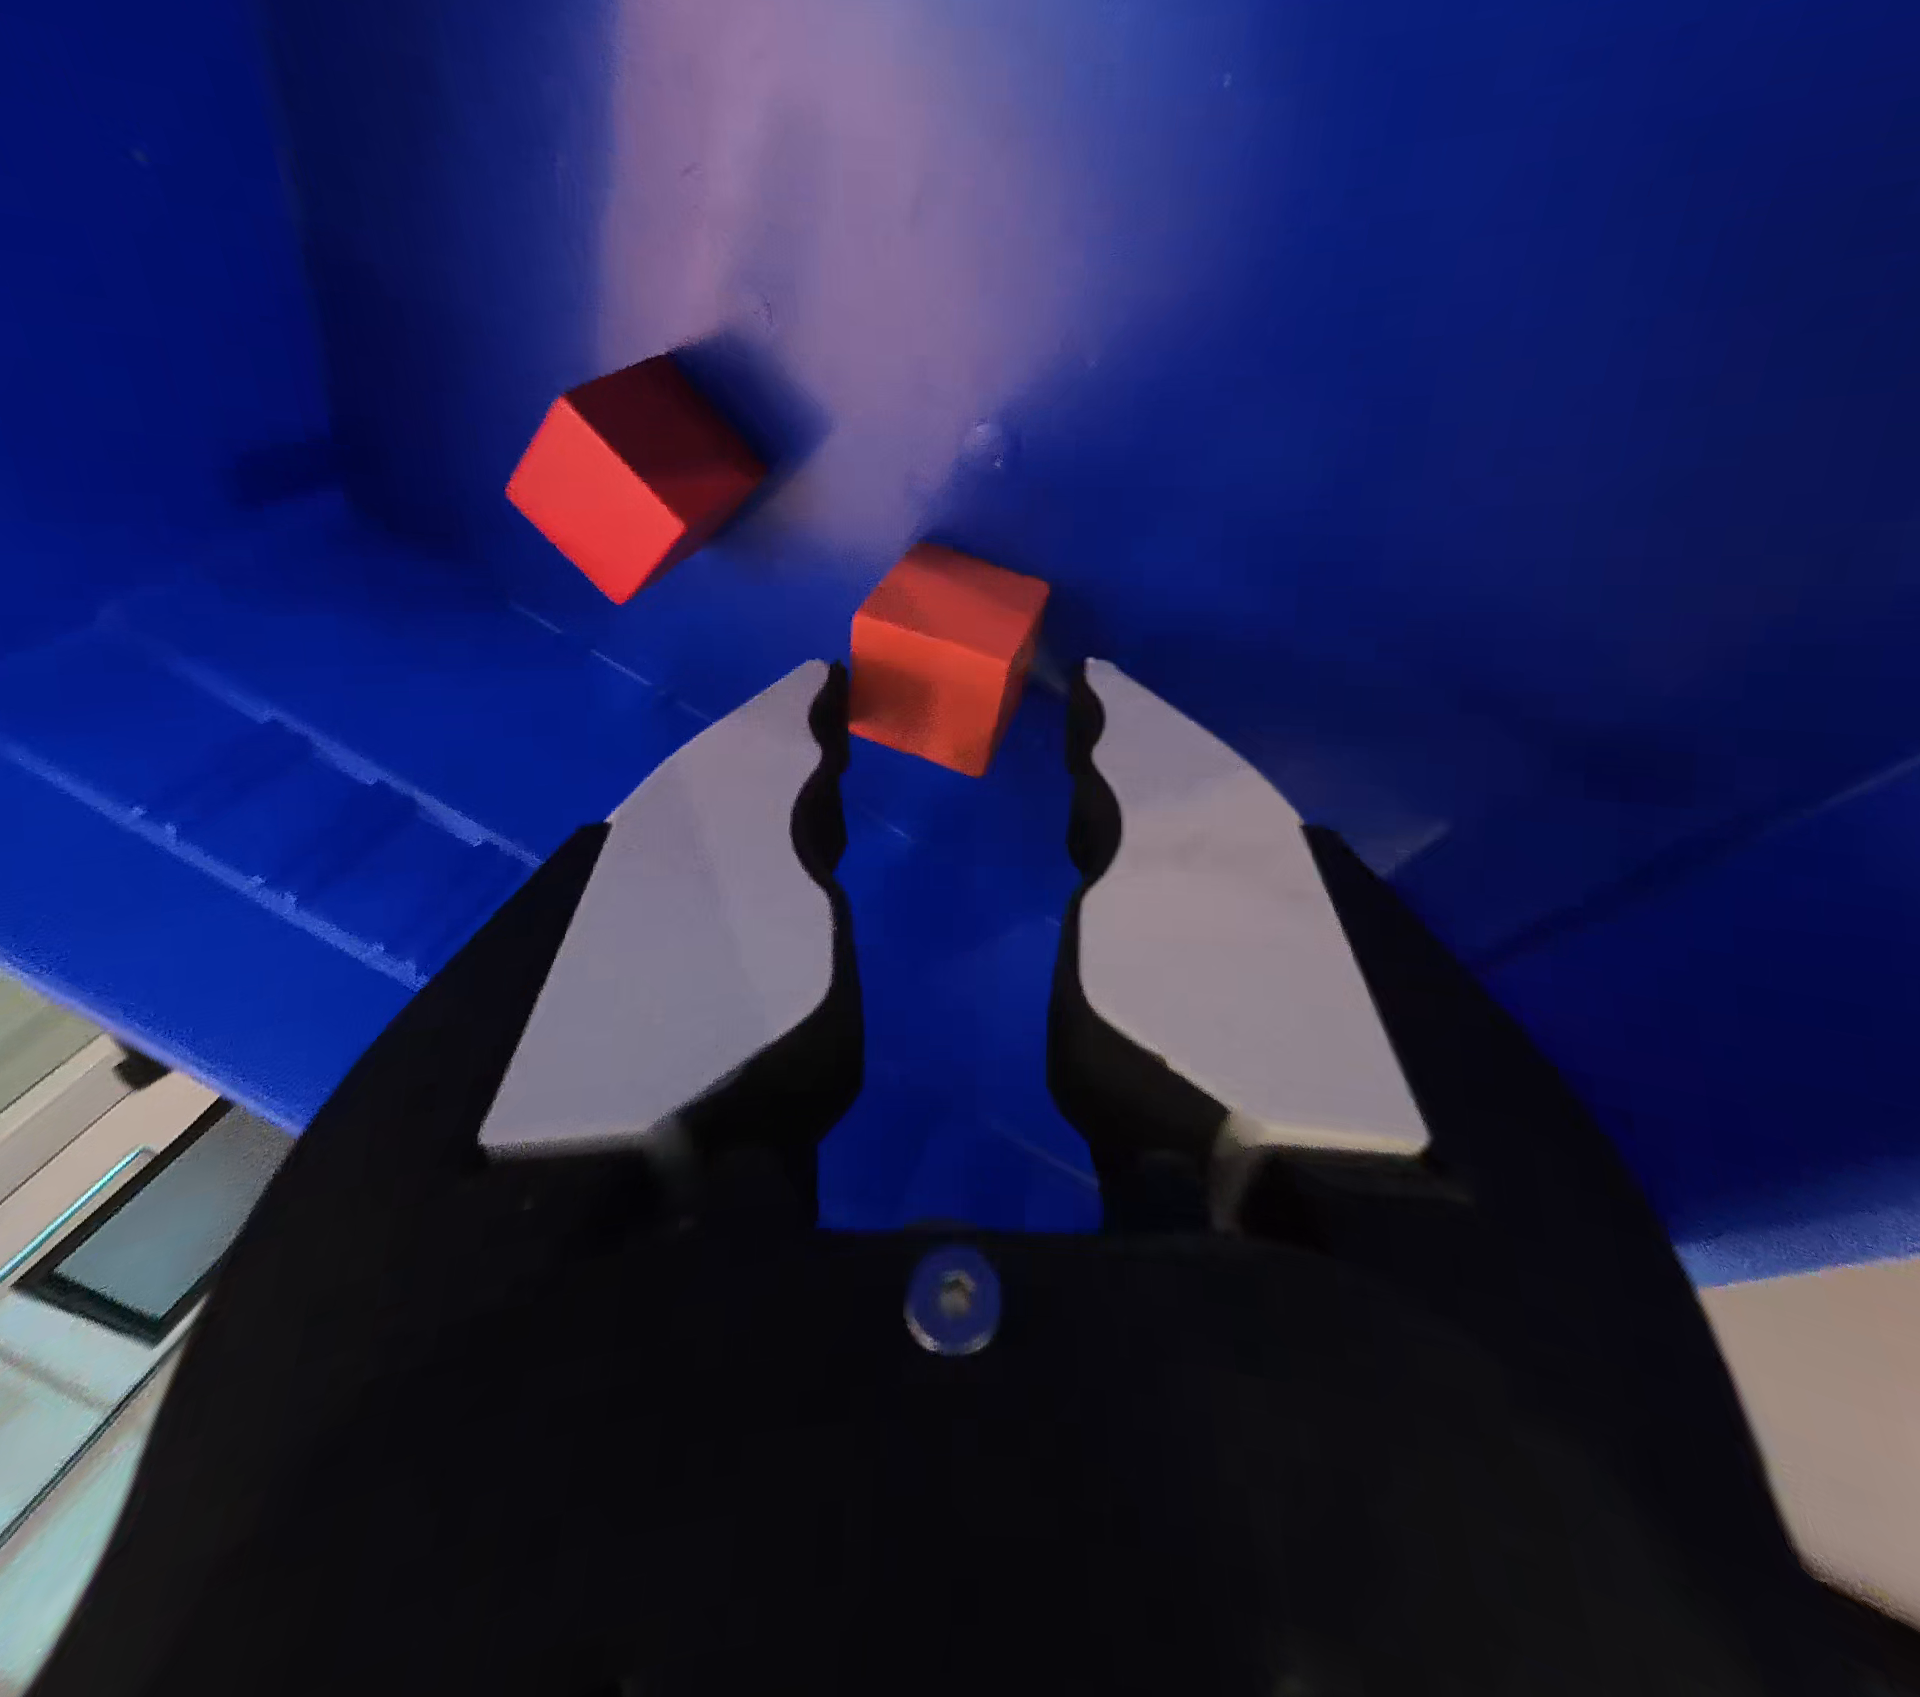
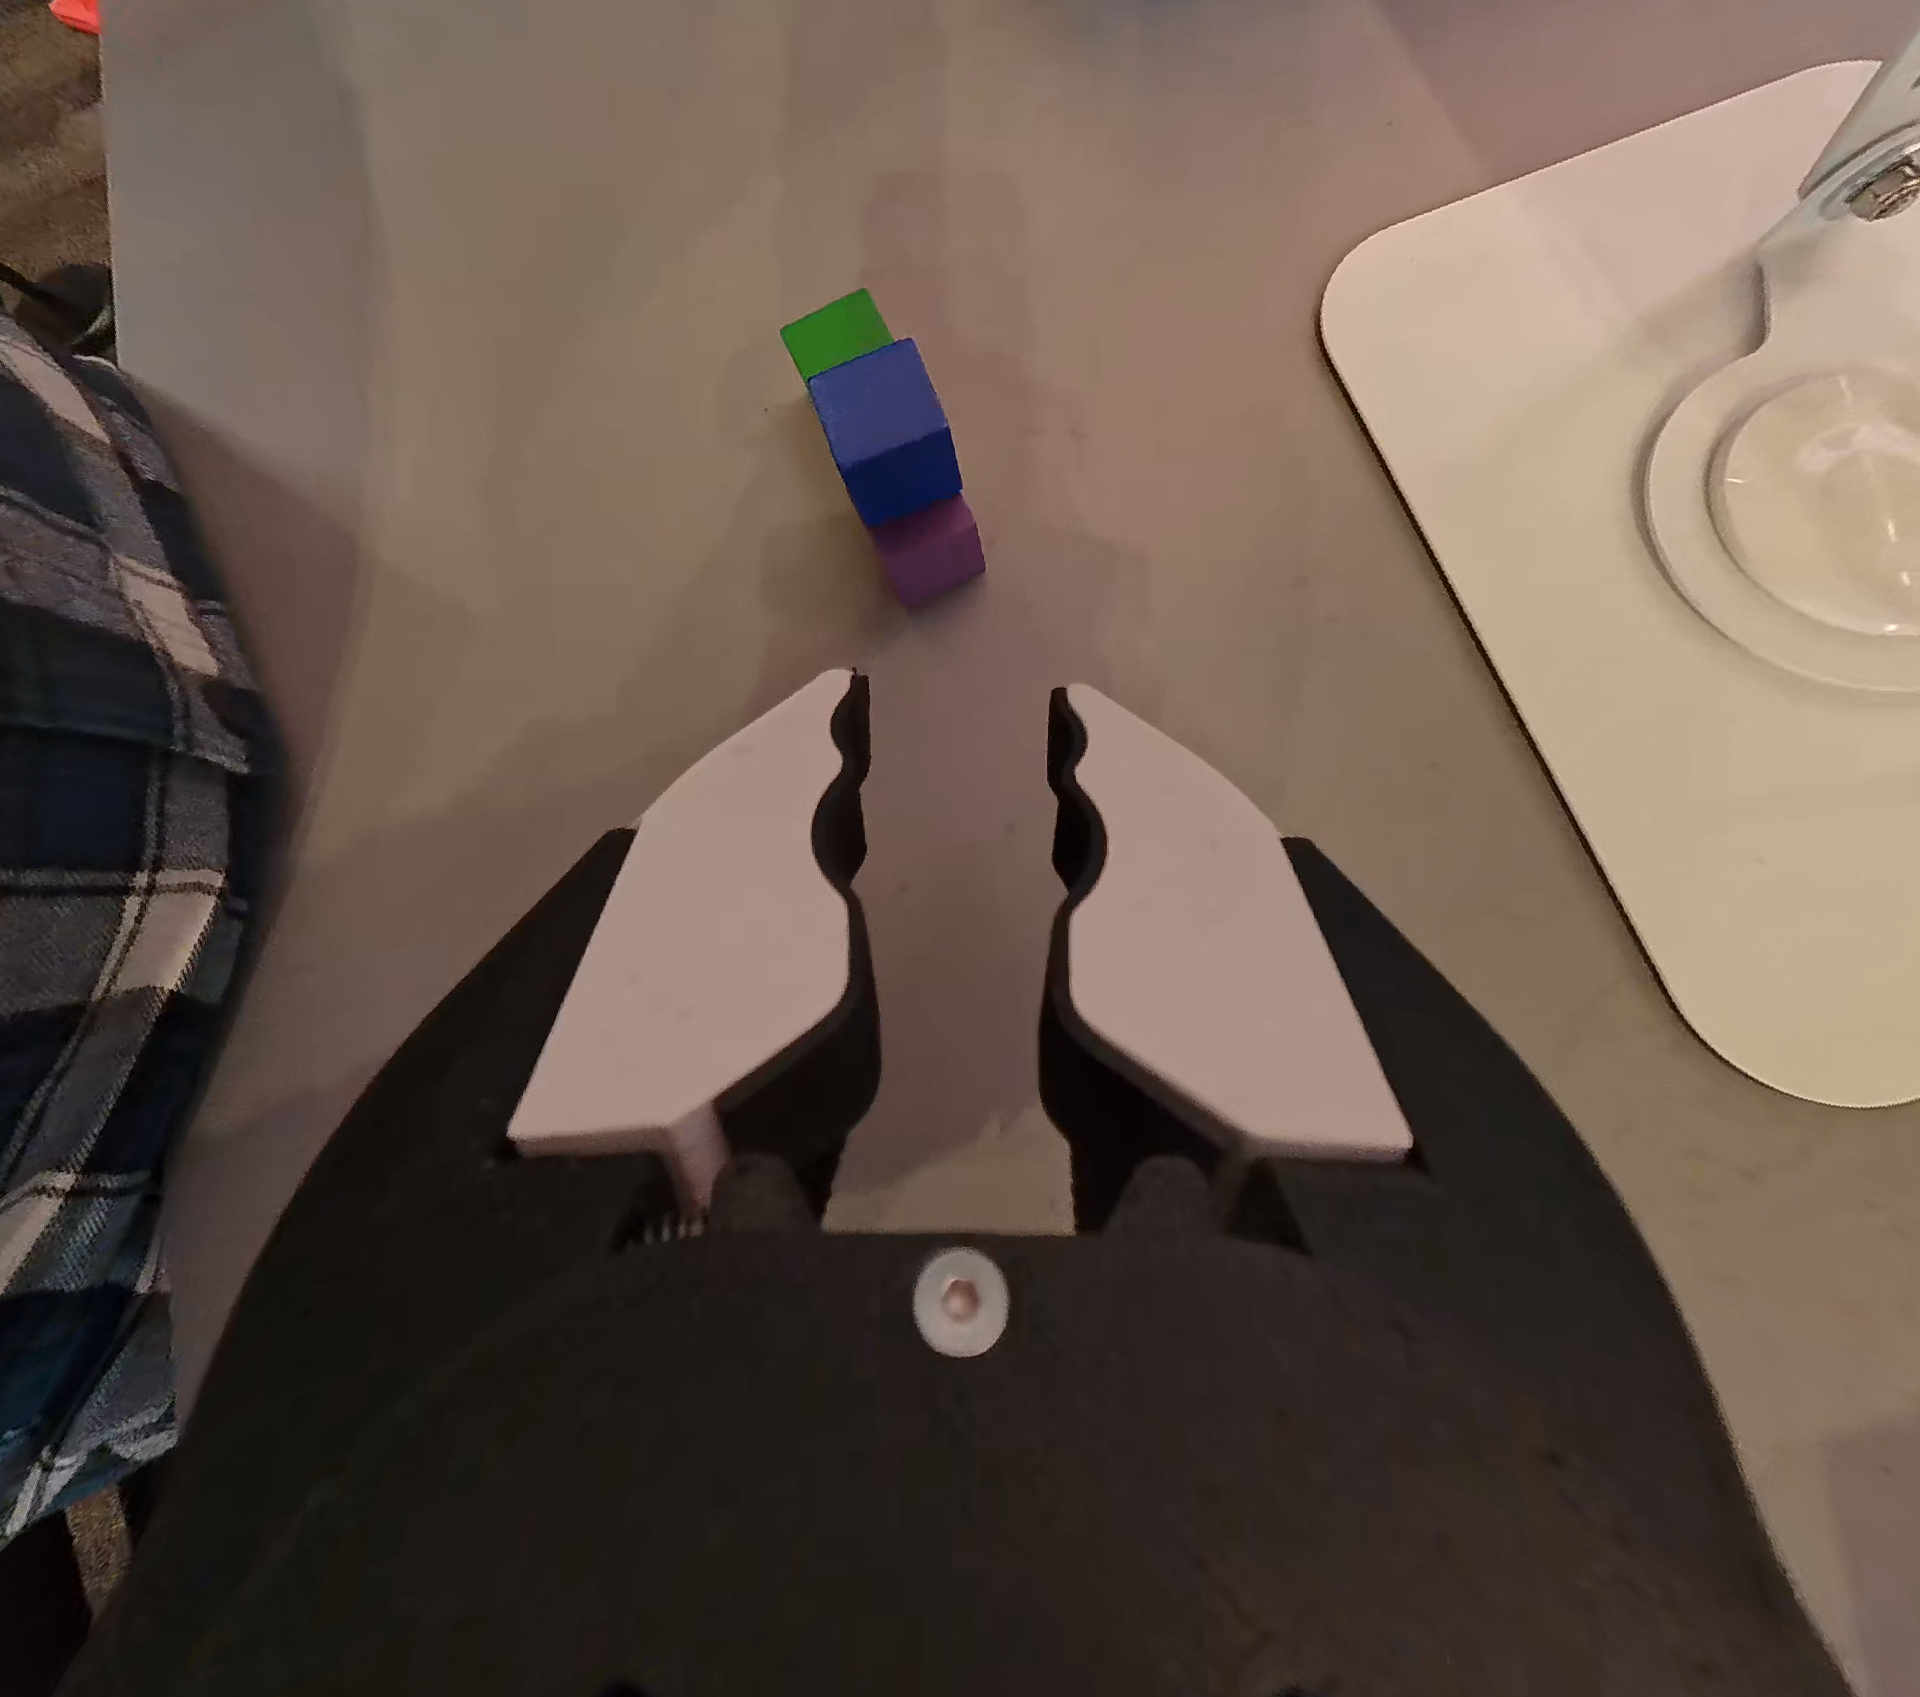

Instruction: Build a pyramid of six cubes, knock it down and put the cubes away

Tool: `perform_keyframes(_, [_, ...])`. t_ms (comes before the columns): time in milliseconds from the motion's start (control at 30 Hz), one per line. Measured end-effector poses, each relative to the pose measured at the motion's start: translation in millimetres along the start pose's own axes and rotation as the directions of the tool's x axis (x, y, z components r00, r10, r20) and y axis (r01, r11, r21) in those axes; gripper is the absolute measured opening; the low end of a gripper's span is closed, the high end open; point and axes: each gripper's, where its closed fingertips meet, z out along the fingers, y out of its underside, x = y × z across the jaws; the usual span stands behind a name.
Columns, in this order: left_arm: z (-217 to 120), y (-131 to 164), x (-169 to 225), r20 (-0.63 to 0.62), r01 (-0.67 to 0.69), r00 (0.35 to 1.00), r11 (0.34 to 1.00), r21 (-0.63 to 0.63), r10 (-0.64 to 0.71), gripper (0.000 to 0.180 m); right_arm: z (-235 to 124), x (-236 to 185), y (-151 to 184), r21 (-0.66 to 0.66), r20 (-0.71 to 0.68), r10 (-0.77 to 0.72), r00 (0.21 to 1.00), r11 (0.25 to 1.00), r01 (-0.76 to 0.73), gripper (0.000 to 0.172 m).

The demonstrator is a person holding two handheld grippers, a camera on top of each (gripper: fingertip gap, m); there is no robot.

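Cubes are partly stowed: two red cubes [image 1: 636, 484] [image 1: 940, 660] in the blue bin [image 1: 1351, 297]; green [image 2: 836, 331], blue [image 2: 883, 432], purple [image 2: 928, 551] remain mid-table [image 2: 520, 193]. Both grippers [image 1: 951, 681] [image 2: 956, 697] gape empty.

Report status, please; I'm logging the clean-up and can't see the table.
Both grippers open: left over blue bin, orange cube loose at its tips. Right empty. Green, blue, purple cubes remain. Nothing blocking.

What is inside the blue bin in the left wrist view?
Two cubes show inside the blue bin: a red cube farther in, and an orange-red cube just past the open left gripper. The gripper body covers the near floor.
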Motion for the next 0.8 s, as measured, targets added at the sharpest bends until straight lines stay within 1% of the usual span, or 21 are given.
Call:
perform_keyframes(33, [1.3,1.1,-0.2,-0.003,-0.002,1.000,1.000,-0.013,0.002,0.033,-0.3,0.8,-0.2,0.003,0.000,0.003,1.000,1.000,-0.003,0.033])
perform_keyframes(200, [-7.9,1.0,0.5,-0.014,0.050,0.999,0.999,0.015,-0.050,0.030,0.3,6.1,2.5,0.004,-0.007,0.013,1.000,1.000,-0.013,0.032])
perform_keyframes(300, [-37.5,1.2,8.7,-0.003,0.082,0.997,0.994,0.076,-0.082,0.029,1.7,10.4,7.5,0.010,-0.005,0.031,1.000,0.999,-0.031,0.032])
perform_keyframes(367, [-69.8,-4.9,24.1,-0.001,0.098,0.995,0.983,0.157,-0.099,0.029,2.9,14.1,12.0,0.010,-0.008,0.044,0.999,0.999,-0.044,0.032])
perform_keyframes(467, [-120.3,-17.4,60.7,0.015,0.078,0.996,0.963,0.257,-0.085,0.029,6.2,17.6,18.4,-0.001,-0.006,0.057,0.998,0.998,-0.057,0.033])
perform_keyframes(567, [-159.1,-42.3,117.4,-0.016,0.026,1.000,0.934,0.356,-0.022,0.028,11.9,18.1,22.1,-0.022,-0.001,0.054,0.999,0.998,-0.054,0.033])
perform_keyframes(667, [-174.4,-69.0,179.8,-0.084,-0.017,0.995,0.911,0.411,0.057,0.028,18.2,15.7,20.9,-0.028,0.012,0.047,0.999,0.999,-0.047,0.033])
perform_keyframes(800, [-172.7,-97.6,246.2,-0.153,-0.061,0.978,0.892,0.447,0.143,0.028,25.0,13.8,22.3,-0.036,0.025,0.048,0.999,0.998,-0.048,0.034])
